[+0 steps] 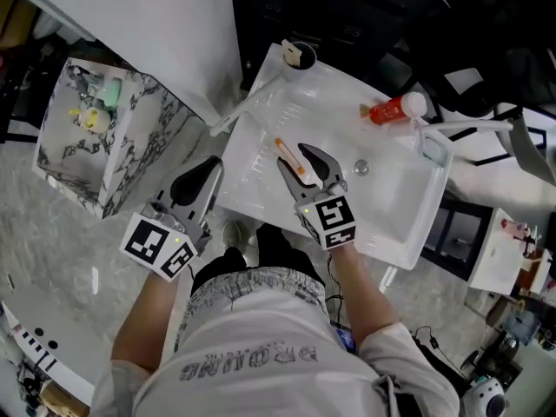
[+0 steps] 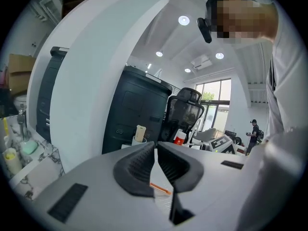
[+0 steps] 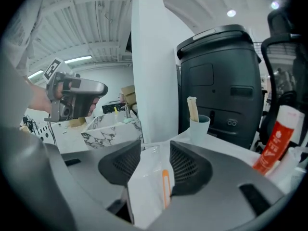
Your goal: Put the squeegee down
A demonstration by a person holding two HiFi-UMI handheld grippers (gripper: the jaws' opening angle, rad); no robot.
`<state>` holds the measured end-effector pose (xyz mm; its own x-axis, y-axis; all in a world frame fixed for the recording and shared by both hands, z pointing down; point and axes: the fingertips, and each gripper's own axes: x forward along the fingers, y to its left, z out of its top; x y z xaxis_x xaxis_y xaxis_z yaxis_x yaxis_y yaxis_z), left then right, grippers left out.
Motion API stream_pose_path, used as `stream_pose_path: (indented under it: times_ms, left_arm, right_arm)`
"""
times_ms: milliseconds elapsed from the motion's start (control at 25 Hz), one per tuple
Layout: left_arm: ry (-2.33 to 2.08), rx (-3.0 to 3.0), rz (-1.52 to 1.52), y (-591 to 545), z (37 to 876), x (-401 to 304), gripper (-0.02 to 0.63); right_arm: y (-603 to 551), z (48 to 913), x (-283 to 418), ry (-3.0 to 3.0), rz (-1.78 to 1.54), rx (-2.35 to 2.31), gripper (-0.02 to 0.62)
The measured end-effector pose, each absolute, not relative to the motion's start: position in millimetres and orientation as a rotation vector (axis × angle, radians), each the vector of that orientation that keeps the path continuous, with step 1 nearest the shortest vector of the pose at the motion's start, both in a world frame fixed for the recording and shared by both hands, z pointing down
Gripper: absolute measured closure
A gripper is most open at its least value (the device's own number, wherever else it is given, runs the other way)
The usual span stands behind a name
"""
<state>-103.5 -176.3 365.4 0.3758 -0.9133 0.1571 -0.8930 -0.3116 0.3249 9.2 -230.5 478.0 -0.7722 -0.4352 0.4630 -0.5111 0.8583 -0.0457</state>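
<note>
Head view: the squeegee (image 1: pixel 284 149), a flat clear piece with a slim orange strip, is lying on the white bench (image 1: pixel 408 207) around its middle, well apart from the cup (image 1: pixel 298 56) at the far corner and the red bottle (image 1: pixel 391 109) by the far edge. The right claw (image 1: pixel 295 160) is hanging just above it with its jaws spread and nothing gripped. The left claw (image 1: pixel 208 168) is hovering off the bench's left edge, near a marbled box (image 1: pixel 104 146), with its jaws looking closed.

Left gripper view: the left claw (image 2: pixel 155 146) is showing its ribbed pads drawn together to a thin slit, with nothing between them. The squeegee (image 2: pixel 159 188) is peeking through below, flat on the bench.

Right gripper view: the right claw (image 3: pixel 155 146) is standing wide. The squeegee (image 3: pixel 165 186) is lying on the bench beneath the gap, and neither pad is pressing on it.

It is looking light, thin and fairly stiff, with a smooth, probably slippery clear part. Since it is lying flat, a claw is likely going to need to pinch across the orange strip, where the body seems firmest. The task appears done.
</note>
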Motion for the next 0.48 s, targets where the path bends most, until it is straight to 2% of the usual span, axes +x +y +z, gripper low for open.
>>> stream_pose_path:
  times_ms: [480]
  left_arm:
    - [-1.519,2.381,-0.115,-163.4,340.4,-106.3,0.572]
  right_arm:
    - [-208.1,437.7,19.1,-2.605,0.186,0.83,0.434]
